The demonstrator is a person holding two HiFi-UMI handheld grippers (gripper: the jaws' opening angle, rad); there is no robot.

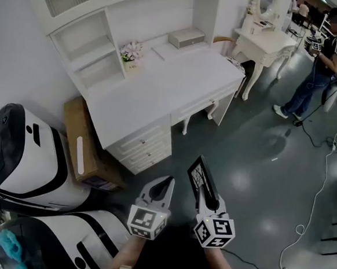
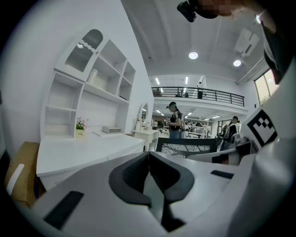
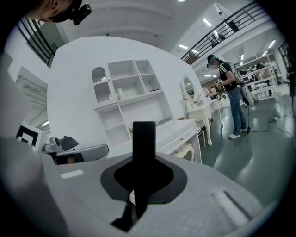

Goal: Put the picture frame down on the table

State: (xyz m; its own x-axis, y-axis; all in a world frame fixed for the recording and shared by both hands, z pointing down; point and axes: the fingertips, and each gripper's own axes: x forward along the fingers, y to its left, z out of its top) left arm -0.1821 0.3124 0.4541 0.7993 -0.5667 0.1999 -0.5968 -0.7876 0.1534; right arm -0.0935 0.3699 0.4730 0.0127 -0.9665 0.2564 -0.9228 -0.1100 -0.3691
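The picture frame [image 1: 200, 175] is being carried in the right gripper [image 1: 208, 202], whose jaws are being pressed shut on its near lower edge, so that the frame is being held upright and edge-on over the floor, well apart from the white table [image 1: 160, 90] lying farther off and to the left. The left gripper [image 1: 166, 184] is being kept just left of it, jaws brought fully together with nothing between them.

Several risks are being run here. Only a narrow strip of the frame is being gripped, so a pivot or slip in the jaws is probably being invited if the hand is swung quickly, and a fall from here would be onto hard floor. If the frame is being lowered too close to the table's near right edge, it could be tipped off. If it is being carried too far left, the flower pot [image 1: 131, 66] could be knocked over.

As for containers, pink flowers are being held in that small pot. A grey box [image 1: 186, 38] at the far side of the table is being kept shut, its contents unseen. The drawers [image 1: 141, 149] are being kept closed too. A cardboard box [image 1: 83, 147], also closed, is being stood against the table's left end.
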